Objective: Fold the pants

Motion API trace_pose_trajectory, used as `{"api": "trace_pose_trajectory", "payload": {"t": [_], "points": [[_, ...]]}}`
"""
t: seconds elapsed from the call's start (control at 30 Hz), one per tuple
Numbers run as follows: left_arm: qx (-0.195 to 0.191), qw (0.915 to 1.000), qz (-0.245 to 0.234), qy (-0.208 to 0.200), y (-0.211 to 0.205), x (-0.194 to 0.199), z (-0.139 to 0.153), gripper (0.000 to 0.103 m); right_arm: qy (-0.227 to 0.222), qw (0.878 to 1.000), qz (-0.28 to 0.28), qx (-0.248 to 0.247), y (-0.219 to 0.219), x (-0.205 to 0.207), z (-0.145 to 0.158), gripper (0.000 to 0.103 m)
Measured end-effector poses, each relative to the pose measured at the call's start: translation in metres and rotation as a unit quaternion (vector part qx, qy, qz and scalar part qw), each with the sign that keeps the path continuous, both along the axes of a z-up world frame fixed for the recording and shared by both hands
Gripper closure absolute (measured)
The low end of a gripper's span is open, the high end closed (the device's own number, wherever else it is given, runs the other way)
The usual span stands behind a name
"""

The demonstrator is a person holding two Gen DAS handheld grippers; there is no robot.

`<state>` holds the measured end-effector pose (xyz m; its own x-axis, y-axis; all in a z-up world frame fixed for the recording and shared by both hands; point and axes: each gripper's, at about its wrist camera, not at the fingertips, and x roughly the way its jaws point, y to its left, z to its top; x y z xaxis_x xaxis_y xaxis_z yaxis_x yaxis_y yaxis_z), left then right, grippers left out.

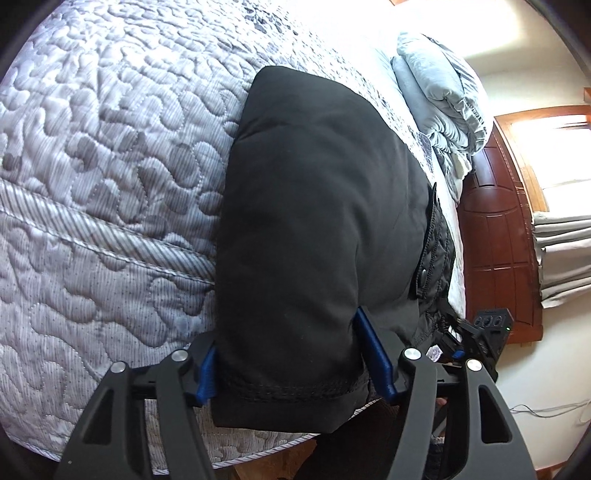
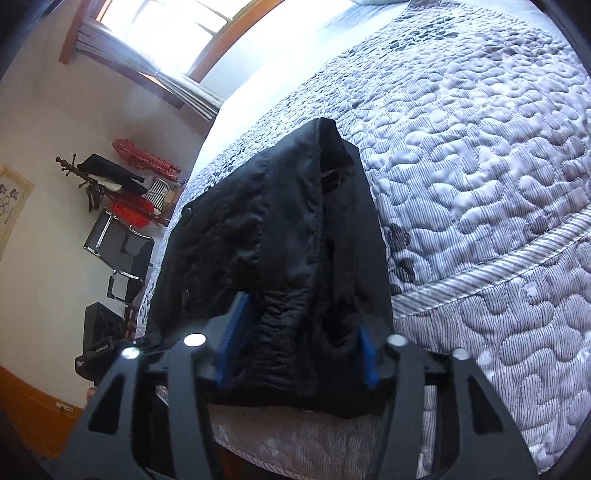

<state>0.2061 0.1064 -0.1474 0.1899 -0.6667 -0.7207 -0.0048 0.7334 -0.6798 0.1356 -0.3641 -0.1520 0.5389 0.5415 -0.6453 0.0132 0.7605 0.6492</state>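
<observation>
Bedroom setting: a bed covered with a grey-white quilted bedspread fills both wrist views, with daylight from a wood-framed window beyond it.

Seen from the left wrist, going left to right: bare quilt, then the black pants folded into a thick oblong bundle lying on the bed near its front edge. Its long axis runs away from the camera toward the far side of the bed, with the hemmed near end overhanging the mattress edge slightly. Right of it lies a folded grey-blue duvet, then a reddish wooden headboard. The left gripper has its blue-padded jaws standing partly apart on either side of the bundle's near end; whether the pads press the cloth cannot be told.

Seen from the right wrist: at left, a coat stand and a black chair hung with clothes against the wall, then the same pants, quilted lining and a snap button showing, long axis again pointing away. The right gripper straddles the near end, jaws partly apart, the pads beside the fabric; contact is unclear.
</observation>
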Motion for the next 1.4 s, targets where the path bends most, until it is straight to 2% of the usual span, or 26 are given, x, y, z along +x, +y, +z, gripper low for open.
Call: {"api": "trace_pose_trajectory", "payload": {"t": [0.03, 0.17, 0.2, 0.27, 0.33, 0.47, 0.63, 0.8, 0.9, 1.0, 1.07, 1.13, 1.2, 1.23, 1.4], "points": [[0.005, 1.0, 0.0, -0.004, -0.003, 0.0, 0.001, 0.037, -0.004, 1.0, -0.003, -0.001, -0.002, -0.005, 0.004, 0.034], [0.019, 0.9998, 0.002, -0.011, -0.007, -0.003, 0.004, 0.036, 0.0, 1.0, 0.005, -0.019, -0.007, -0.018, 0.007, 0.035], [0.022, 0.9997, 0.003, -0.012, -0.008, -0.003, 0.005, 0.035, 0.004, 1.0, 0.007, -0.022, -0.007, -0.021, 0.007, 0.038], [0.04, 0.999, 0.002, -0.021, -0.012, -0.004, 0.008, 0.033, 0.006, 1.0, 0.01, -0.023, -0.007, -0.025, 0.006, 0.053], [0.06, 0.9977, -0.001, -0.031, -0.017, -0.006, 0.012, 0.031, 0.004, 1.0, 0.011, -0.018, -0.005, -0.026, 0.007, 0.059], [0.075, 0.9963, 0.0, -0.042, -0.024, -0.009, 0.016, 0.031, -0.012, 0.998, 0.019, -0.062, 0.005, -0.028, 0.025, 0.068], [0.086, 0.9949, -0.005, -0.052, -0.034, -0.011, 0.017, 0.029, -0.03, 0.996, 0.023, -0.082, 0.01, -0.027, 0.045, 0.069], [0.096, 0.9936, -0.008, -0.06, -0.04, -0.012, 0.02, 0.029, -0.002, 0.996, 0.016, -0.086, 0.008, -0.022, 0.023, 0.069], [0.098, 0.9932, -0.01, -0.062, -0.043, -0.013, 0.02, 0.028, 0.007, 0.998, 0.007, -0.068, 0.003, -0.021, 0.01, 0.067], [0.11, 0.9916, -0.011, -0.067, -0.047, -0.014, 0.021, 0.027, 0.005, 0.998, 0.005, -0.062, 0.002, -0.023, 0.008, 0.062], [0.113, 0.9913, -0.012, -0.068, -0.047, -0.014, 0.021, 0.027, 0.006, 0.998, 0.003, -0.061, 0.0, -0.024, 0.009, 0.045], [0.112, 0.9914, -0.012, -0.067, -0.047, -0.013, 0.021, 0.027, 0.004, 0.998, -0.001, -0.057, -0.005, -0.027, 0.013, 0.044], [0.113, 0.9913, -0.014, -0.066, -0.047, -0.012, 0.021, 0.027, -0.002, 0.999, -0.008, -0.048, -0.012, -0.029, 0.018, 0.028], [0.115, 0.9911, -0.016, -0.066, -0.047, -0.011, 0.02, 0.026, -0.001, 0.999, -0.012, -0.043, -0.015, -0.03, 0.019, 0.016], [0.129, 0.9887, -0.028, -0.071, -0.048, -0.007, 0.021, 0.023, 0.01, 1.0, -0.014, -0.024, -0.029, -0.028, 0.014, 0.014]]}}
